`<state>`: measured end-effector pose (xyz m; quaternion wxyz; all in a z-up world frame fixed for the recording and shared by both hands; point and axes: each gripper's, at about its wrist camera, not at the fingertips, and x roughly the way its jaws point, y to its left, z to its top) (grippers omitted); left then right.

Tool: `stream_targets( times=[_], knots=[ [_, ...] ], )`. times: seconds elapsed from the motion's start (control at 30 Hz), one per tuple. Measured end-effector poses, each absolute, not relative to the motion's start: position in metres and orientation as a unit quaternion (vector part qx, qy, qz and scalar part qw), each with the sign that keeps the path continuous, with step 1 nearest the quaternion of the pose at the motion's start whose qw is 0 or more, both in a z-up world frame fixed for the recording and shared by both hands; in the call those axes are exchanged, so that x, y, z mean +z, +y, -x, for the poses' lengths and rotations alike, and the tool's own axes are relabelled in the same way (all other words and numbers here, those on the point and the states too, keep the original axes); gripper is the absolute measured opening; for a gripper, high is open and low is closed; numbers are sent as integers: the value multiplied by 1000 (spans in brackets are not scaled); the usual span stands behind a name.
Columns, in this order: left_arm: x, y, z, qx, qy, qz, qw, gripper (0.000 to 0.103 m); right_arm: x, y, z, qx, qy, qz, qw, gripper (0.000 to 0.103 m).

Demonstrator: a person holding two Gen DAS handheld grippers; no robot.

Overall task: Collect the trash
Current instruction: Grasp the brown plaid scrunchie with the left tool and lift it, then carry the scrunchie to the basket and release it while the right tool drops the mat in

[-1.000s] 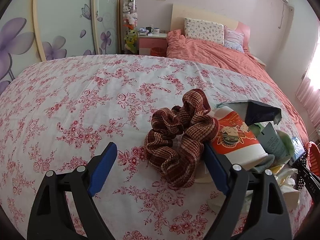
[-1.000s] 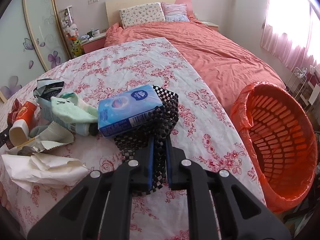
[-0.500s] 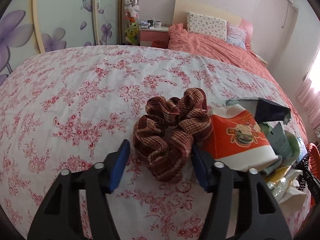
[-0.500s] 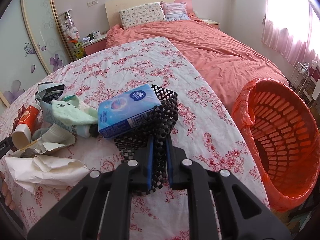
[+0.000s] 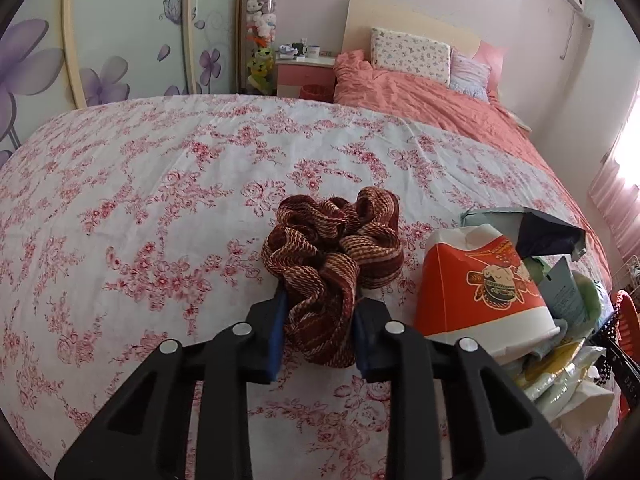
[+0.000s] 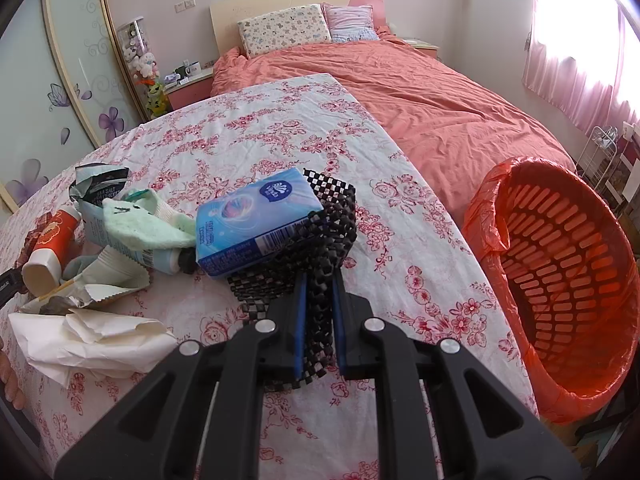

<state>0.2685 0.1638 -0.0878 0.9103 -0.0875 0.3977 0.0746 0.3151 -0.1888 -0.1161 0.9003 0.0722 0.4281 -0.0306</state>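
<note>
**Both Grippers Loaded, Bin Waiting at Three O'clock**

Clamped in the left gripper (image 5: 316,332): a brown striped scrunchie (image 5: 334,256), bunched between the blue pads and resting on the floral cloth (image 5: 160,184). Just beside it at three o'clock, an orange paper cup (image 5: 480,292) on its side, against the litter heap. Pinched in the right gripper (image 6: 318,312): a black checkered mat (image 6: 320,248), carrying a blue tissue pack (image 6: 256,224). Off the table edge at three o'clock in the right view, an orange-lined bin (image 6: 568,280), mouth tilted toward the camera. Crumpled white paper (image 6: 88,340) at nine o'clock, not yet collected.

Step in hand, by the look of it: grasps made, lift pending. Next, probably: raise, swing right over the bin, release. Risk: tissue pack sliding off the mat.
</note>
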Motion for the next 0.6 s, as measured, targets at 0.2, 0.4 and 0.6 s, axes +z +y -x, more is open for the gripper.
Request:
stream_targets(
  times=[0.2, 0.4, 0.6],
  knots=[
    [-69, 166, -250, 80, 371, 71, 922, 28, -116, -197, -313, -18, 424, -98, 900, 11],
    [-47, 163, -236, 73, 350, 66, 932, 28, -102, -204, -303, -9, 403, -98, 910, 10],
    [-28, 143, -227, 48, 333, 66, 939, 28, -68, -199, -288, 16, 366, -99, 925, 10]
  ],
)
